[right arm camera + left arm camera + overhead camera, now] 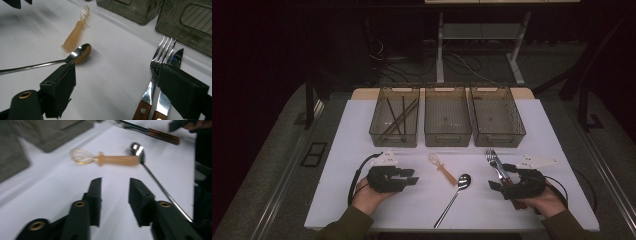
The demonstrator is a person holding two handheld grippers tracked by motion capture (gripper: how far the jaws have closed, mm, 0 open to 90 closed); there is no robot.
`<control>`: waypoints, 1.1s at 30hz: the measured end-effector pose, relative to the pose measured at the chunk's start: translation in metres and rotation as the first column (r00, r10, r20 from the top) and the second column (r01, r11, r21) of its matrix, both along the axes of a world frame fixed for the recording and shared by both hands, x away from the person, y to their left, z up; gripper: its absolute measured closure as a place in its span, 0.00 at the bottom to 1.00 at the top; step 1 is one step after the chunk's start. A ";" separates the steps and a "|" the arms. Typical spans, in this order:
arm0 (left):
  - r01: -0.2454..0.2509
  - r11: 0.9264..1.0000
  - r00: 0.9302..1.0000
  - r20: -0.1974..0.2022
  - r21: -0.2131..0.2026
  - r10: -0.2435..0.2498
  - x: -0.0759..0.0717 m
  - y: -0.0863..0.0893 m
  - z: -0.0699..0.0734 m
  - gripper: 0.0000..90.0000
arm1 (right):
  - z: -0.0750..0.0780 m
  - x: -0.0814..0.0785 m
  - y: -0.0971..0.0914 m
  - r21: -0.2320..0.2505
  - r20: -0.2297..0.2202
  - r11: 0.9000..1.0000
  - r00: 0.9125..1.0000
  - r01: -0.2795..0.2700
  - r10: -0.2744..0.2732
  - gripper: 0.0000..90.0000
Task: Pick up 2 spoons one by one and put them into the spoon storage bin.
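Sorting cutlery looks under way, at the reaching stage; the left gripper (411,178) points its part-open, empty jaws at the small amber spoon (105,158) lying at twelve o'clock from them on the white surface (352,130); the right gripper (117,82) holds wide, empty jaws beside the fork (156,72); next, advance and straddle the amber handle.

we lose the wooden handles of the fork (155,75) and knife (167,85) at the bottom edge of the right gripper view, and a black jaw pad covers part of both. the metal spoon (60,58) runs off its left edge. the left gripper view is blurred; its bins (50,132) are cropped, grey smears.
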State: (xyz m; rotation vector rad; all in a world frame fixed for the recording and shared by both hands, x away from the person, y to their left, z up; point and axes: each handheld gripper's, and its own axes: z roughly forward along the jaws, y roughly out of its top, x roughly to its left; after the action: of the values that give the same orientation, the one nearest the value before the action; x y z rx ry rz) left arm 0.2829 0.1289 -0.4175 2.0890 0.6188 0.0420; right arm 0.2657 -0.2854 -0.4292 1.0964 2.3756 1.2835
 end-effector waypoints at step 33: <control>0.307 0.938 0.952 -0.051 0.160 -0.303 -0.041 -0.103 -0.031 0.99 | -0.001 0.001 -0.001 -0.005 0.008 1.000 1.000 0.011 -0.011 0.17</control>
State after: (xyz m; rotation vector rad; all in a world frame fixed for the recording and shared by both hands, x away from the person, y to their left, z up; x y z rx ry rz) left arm 0.2423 0.0259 -0.4486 2.3301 0.3075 -0.1139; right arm 0.2670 -0.2862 -0.4307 1.0990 2.3628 1.2756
